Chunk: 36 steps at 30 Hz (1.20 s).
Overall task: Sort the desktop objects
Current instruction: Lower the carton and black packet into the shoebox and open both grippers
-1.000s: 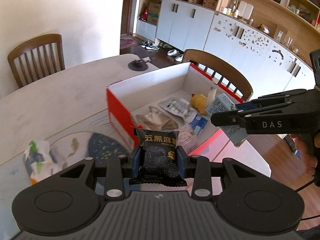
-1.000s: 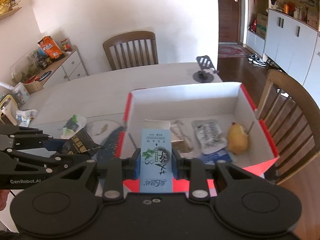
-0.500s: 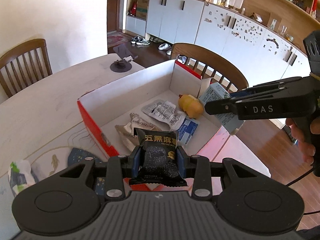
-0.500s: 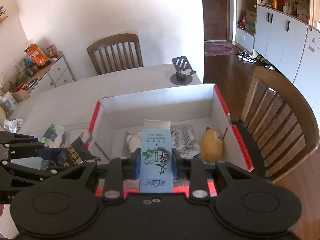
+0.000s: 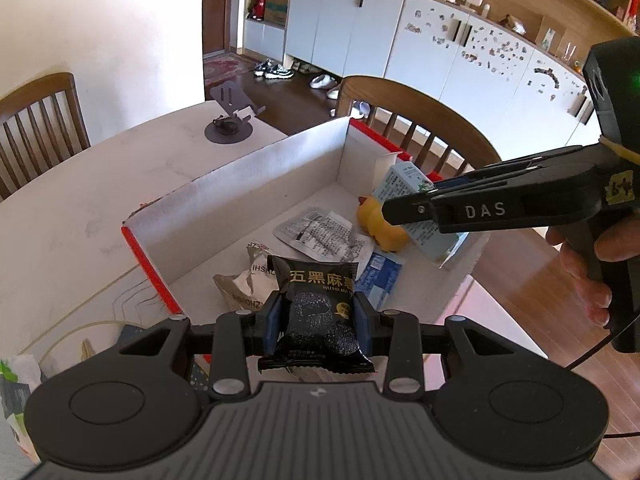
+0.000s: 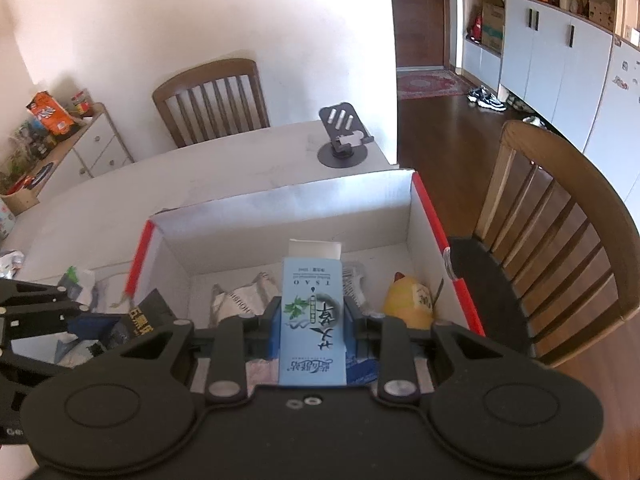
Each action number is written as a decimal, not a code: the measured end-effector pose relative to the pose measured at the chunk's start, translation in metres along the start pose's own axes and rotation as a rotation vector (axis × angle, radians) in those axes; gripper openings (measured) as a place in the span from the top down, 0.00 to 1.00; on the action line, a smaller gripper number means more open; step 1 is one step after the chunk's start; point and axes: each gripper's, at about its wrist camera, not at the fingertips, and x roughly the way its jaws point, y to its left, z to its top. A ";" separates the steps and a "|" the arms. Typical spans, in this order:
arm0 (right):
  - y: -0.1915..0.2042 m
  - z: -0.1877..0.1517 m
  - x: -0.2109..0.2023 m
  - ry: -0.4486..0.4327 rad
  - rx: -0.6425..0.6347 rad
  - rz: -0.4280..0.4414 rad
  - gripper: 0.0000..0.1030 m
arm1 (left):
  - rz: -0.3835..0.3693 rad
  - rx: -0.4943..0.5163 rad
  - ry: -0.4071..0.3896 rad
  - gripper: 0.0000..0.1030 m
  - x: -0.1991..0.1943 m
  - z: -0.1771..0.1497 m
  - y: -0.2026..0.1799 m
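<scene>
My left gripper (image 5: 316,316) pinches the black snack packet (image 5: 318,312); my right gripper (image 6: 312,320) pinches the blue carton (image 6: 312,316), long axis pointing ahead. Both hang over the box (image 6: 280,208), its floor straight below.

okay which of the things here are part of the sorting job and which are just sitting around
Part of the job: black snack pack in the left gripper; blue carton in the right gripper; red and white box; duck toy and packets inside it.

Just lying about: phone stand; chairs; shoes.
</scene>
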 end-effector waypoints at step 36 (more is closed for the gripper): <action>0.003 0.013 0.098 0.180 -0.060 -0.012 0.72 | 0.007 0.081 0.143 0.66 0.077 0.009 -0.001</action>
